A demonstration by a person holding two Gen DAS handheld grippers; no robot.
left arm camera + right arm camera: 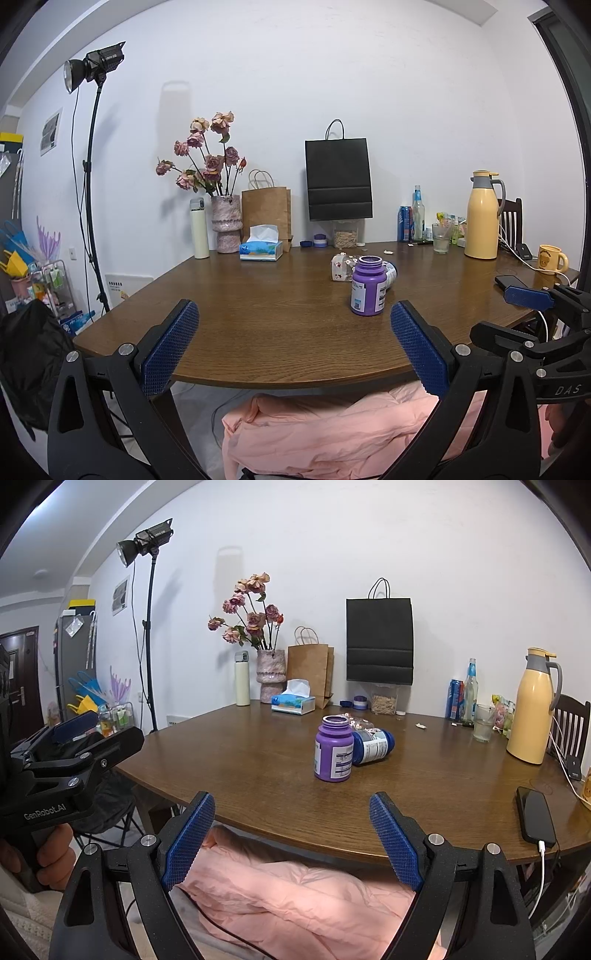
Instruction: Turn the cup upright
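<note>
Both grippers, left (293,341) and right (291,836), jaws wide open, empty, off the table's near edge (295,376). Floral cup (341,267) on its side mid-table behind upright purple bottle (367,286); approach blocked.

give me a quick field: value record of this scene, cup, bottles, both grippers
surface: brown wooden table
cup: clear floral-print cup lying on its side, behind the bottles
upright bottle: purple plastic bottle, cap off, standing
fallen bottle: blue plastic bottle on its side, right behind the purple one
left gripper: open, empty, at the near table edge
right gripper: open, empty, at the near table edge
task state: cup not yet upright
</note>
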